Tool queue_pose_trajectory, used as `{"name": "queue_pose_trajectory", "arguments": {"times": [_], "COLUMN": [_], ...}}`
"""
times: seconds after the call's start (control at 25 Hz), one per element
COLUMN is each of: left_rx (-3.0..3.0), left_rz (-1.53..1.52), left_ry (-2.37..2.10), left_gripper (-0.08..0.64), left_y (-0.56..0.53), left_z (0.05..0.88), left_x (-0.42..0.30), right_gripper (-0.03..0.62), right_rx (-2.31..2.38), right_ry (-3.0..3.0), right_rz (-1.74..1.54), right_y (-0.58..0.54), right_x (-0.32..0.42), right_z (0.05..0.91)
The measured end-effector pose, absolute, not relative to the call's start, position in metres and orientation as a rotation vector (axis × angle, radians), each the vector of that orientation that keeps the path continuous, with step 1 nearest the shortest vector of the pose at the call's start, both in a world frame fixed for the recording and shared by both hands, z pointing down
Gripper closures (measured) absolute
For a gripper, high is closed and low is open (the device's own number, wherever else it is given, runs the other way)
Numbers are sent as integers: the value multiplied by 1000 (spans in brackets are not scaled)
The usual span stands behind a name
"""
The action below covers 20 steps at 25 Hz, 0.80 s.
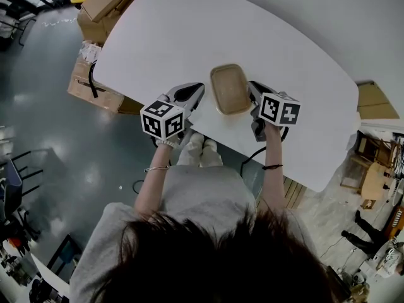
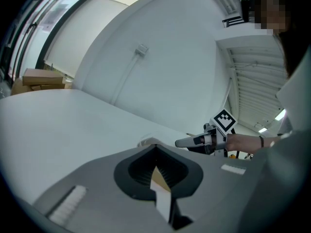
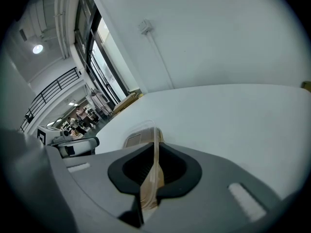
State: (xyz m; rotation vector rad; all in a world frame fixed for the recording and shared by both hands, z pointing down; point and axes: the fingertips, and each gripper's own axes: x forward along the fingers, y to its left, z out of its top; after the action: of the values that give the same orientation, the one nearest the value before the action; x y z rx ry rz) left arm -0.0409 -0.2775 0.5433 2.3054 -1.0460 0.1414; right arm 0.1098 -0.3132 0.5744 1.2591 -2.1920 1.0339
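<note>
Left tool (image 1: 198, 89) clamped on tray (image 1: 230, 90) rim, right tool (image 1: 252, 87) likewise (opposite sides); best keep both level, tray flat above desk (image 1: 189, 36).

My head camera sits above the person's hair and looks steeply down on the white table (image 1: 189, 30). It is far enough off to take in the left gripper (image 1: 197, 88) and the right gripper (image 1: 254, 88) on either side of the tan container (image 1: 230, 89). The left gripper view rides low and close behind its own jaws. It faces out over the tabletop, angled to that gripper's right, so the right gripper (image 2: 181, 142) shows side-on. The right gripper view is just as low and close and has the left gripper (image 3: 95, 142) far to its left. The head view and the right gripper view share the container (image 3: 141, 139) and the table around it.
</note>
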Motion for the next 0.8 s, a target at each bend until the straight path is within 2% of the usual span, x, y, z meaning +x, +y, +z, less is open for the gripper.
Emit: {"name": "queue_pose_trajectory", "arguments": {"times": [0.8], "left_rx": [2401], "left_rz": [52], "left_ry": [-1061], "left_gripper": [569], "left_y": [-276], "left_z": [494], "left_x": [-59], "right_gripper": [549], "right_rx": [1311], "right_ry": [-2388], "right_rz": [1018], "right_y": [-297], "right_x": [100], "right_z": [505]}}
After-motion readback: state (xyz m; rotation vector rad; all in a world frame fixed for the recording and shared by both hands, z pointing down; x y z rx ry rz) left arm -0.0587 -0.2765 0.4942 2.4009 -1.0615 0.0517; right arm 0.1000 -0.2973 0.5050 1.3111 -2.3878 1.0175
